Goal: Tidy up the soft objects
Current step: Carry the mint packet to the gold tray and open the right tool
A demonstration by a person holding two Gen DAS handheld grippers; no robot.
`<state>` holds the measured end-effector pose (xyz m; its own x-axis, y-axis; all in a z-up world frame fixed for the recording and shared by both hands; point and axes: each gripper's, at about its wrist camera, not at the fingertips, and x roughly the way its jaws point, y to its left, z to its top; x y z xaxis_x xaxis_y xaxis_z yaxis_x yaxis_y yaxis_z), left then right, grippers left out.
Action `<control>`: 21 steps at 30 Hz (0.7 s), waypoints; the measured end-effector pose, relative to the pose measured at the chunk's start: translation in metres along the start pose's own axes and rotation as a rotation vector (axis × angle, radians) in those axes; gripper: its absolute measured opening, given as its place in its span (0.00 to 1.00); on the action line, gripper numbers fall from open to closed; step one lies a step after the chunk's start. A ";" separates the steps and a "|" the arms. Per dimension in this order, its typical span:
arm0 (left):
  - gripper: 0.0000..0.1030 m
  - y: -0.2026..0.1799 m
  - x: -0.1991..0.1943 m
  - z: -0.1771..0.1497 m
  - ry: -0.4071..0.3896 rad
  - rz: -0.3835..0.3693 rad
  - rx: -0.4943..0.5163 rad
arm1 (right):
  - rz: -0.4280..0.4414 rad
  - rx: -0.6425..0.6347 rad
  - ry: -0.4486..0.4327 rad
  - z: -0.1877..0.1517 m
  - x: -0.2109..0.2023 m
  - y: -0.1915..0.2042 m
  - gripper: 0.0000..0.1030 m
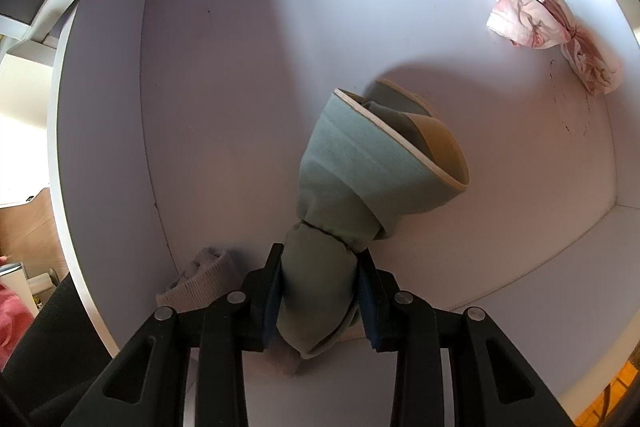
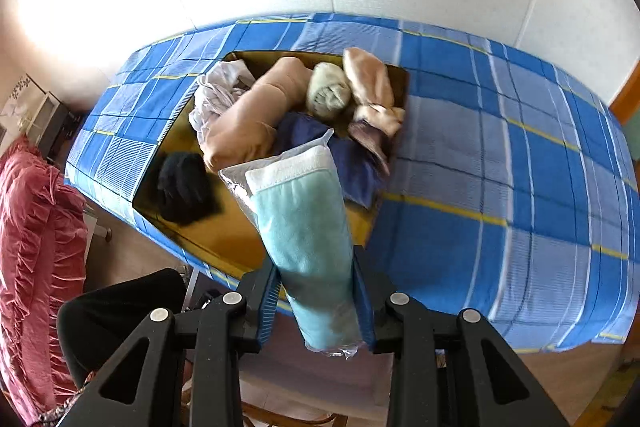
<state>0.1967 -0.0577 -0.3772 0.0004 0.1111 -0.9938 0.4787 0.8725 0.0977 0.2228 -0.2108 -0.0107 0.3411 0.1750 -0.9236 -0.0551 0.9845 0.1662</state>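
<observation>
- White walls of a drawer (image 1: 240, 67) fill my left view, and the left claw (image 1: 320, 291) points down into it, closed on a grey-green rolled garment (image 1: 352, 163) that hangs free over the drawer floor
- Two things lie in this drawer already: a pink-and-white bundle (image 1: 544, 27) in the far corner, and a grey sock roll (image 1: 200, 279) close to the near wall, just beside my claw
- I think the roll can open when I release it, because only the folded cuff keeps it together; dropping from a height makes this more likely
- It can also land on the grey sock roll, since that one is so near to the left finger
- On the right view, the right claw (image 2: 316, 303) is closed on a light blue towel in a clear plastic bag (image 2: 304, 227), held above a bed with a blue checked cover (image 2: 500, 167)
- An open box (image 2: 224, 239) on the bed holds more soft things: a black bundle (image 2: 184, 191), a beige garment (image 2: 248, 123), a white cloth (image 2: 216, 91), a dark blue cloth (image 2: 352, 163)
- Plastic is slippery, and the pads hold only the lower part of the bag, so the towel can slide out if I swing it quickly
- I cannot tell where the drawer stands relative to the bed, so the two claws could meet over it
</observation>
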 end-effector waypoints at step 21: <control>0.33 0.000 -0.002 0.000 0.000 -0.002 0.001 | -0.112 -0.028 0.070 0.009 0.076 0.038 0.32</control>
<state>0.1967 -0.0582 -0.3756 0.0001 0.1094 -0.9940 0.4797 0.8722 0.0960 0.2550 -0.1599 -0.0711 0.2805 0.0632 -0.9578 -0.0469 0.9975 0.0521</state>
